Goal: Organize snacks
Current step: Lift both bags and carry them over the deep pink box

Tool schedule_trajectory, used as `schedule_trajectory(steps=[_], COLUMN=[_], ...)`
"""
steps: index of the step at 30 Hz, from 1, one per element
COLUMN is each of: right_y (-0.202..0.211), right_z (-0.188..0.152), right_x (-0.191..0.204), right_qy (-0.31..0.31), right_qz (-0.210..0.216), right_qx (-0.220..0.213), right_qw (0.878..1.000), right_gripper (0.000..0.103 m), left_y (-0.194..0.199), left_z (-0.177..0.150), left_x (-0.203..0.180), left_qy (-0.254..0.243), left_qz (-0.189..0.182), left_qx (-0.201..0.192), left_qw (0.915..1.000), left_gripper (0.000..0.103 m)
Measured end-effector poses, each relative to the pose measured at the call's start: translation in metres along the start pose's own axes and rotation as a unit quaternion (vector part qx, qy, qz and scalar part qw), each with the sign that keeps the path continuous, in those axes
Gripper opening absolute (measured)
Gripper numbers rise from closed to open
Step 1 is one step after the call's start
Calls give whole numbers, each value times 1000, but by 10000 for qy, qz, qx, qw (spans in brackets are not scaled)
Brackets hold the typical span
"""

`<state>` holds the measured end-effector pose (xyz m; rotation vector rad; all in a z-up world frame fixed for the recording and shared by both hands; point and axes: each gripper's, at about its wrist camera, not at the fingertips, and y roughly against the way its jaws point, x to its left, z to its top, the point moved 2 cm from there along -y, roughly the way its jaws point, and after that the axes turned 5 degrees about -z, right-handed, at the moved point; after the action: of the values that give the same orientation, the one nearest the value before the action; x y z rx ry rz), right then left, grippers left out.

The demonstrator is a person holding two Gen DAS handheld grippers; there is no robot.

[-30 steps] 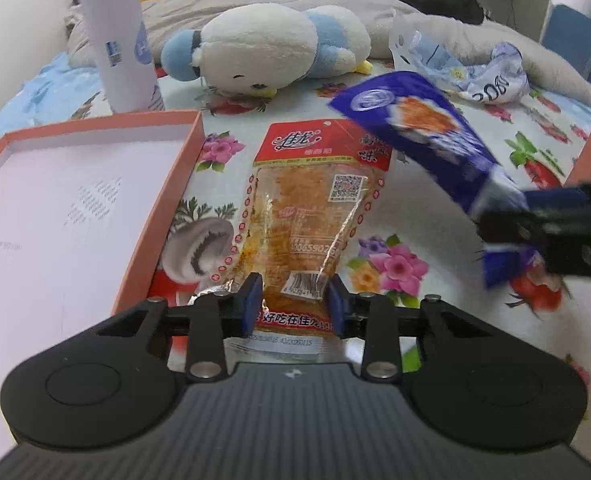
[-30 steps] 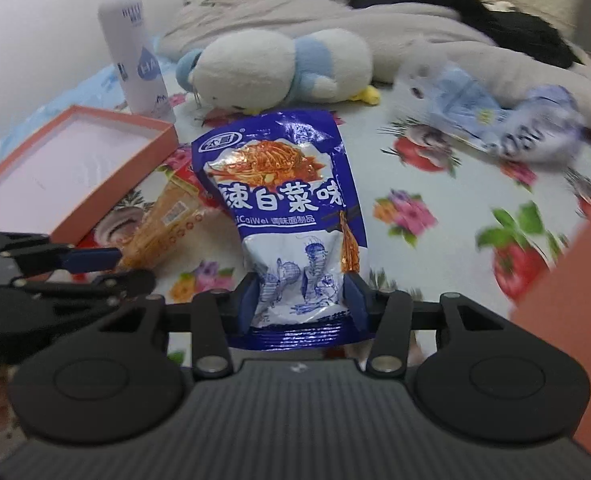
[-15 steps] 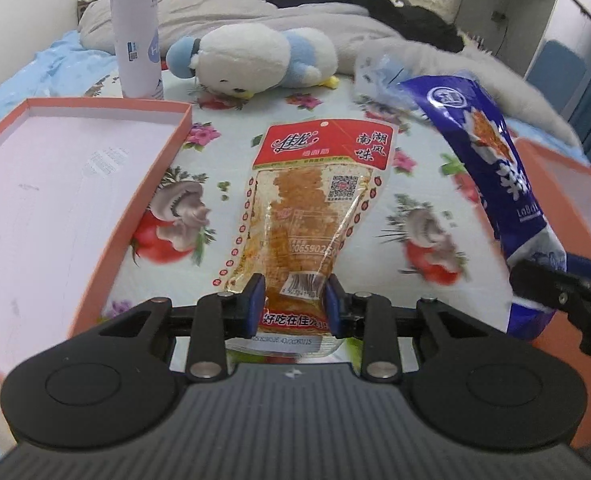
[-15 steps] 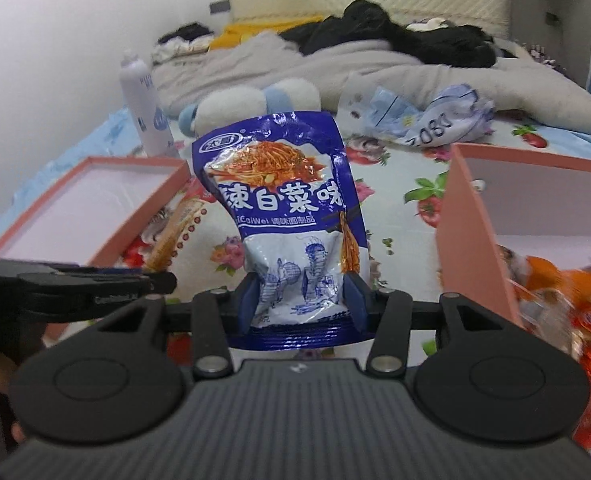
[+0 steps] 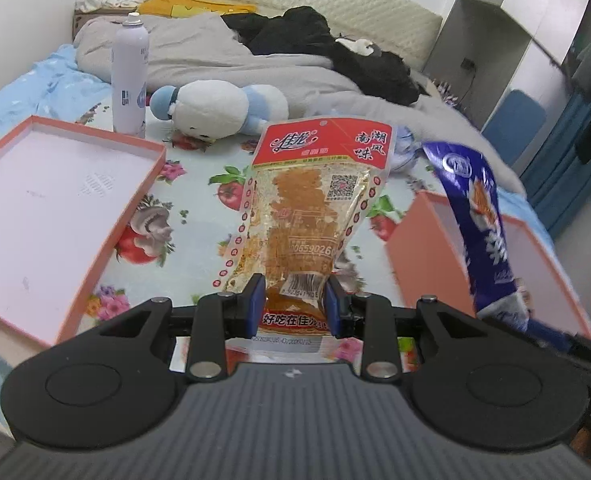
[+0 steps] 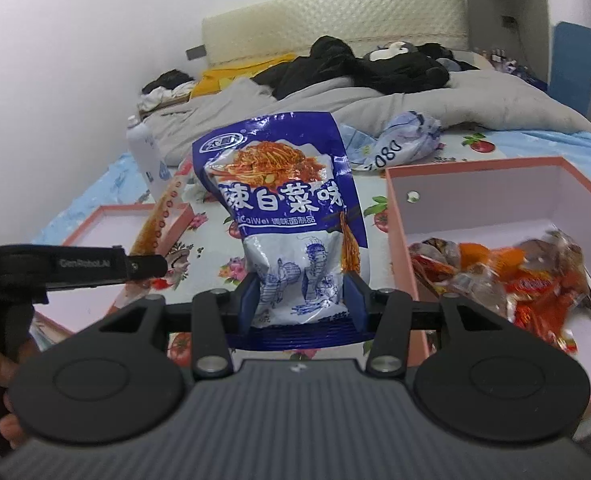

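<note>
My left gripper is shut on the bottom edge of a clear snack packet with a red top and holds it upright above the bed. My right gripper is shut on a blue snack bag, also lifted; that bag shows at the right of the left wrist view. A pink box to the right holds several orange and red snack packets. The left gripper with its packet shows at the left of the right wrist view.
An empty pink box lid lies on the left of the flowered sheet. A white spray bottle, a plush toy, a crumpled plastic bag and piled bedding and clothes lie further back.
Both grippers have lifted their packets up off the bed and away from it. The pink box with snacks has come into view on the right.
</note>
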<state>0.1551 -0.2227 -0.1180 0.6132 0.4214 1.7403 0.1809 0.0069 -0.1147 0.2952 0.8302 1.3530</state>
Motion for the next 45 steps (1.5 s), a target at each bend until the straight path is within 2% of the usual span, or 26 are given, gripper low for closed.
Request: schedule_trajectory(steps=[9,15,17,20,32,37,45], right_y=[32,47,53,64,93,88,54], right_z=[-4,-7,-9,-13,-24,-20,-6], right_x=[-17,-29,-35,-41,-71,-94,-138], right_qy=[-217,-393,-459,-483,-723,-888,-936], right_qz=[-173,-283,-318,-432,-897,-1029,-1170], right_qx=[-109,-163,-174,-242,-312,-314,-328], right_qw=[9996,9987,9983,9976,9929,9902,9882], right_gripper=[49,49,49,49,49,49,49], left_y=[37,46,45,41,33,21,-28], left_z=[-8,-12,-14,-19,-37,-32,-17], left_x=[-18,-40,-50,-65,-109,-133,-181], left_qy=[70,-51,-87,-243,-377,-479,-699], left_qz=[-154,-358,-442,-379,-1072,-1228,-1503], left_qx=[-161,-133,-92,-105,132,184,362], left_qw=[9997,9993,9989,9989,9934,9911,9855], left_gripper=[36,36,36,36,36,36,36])
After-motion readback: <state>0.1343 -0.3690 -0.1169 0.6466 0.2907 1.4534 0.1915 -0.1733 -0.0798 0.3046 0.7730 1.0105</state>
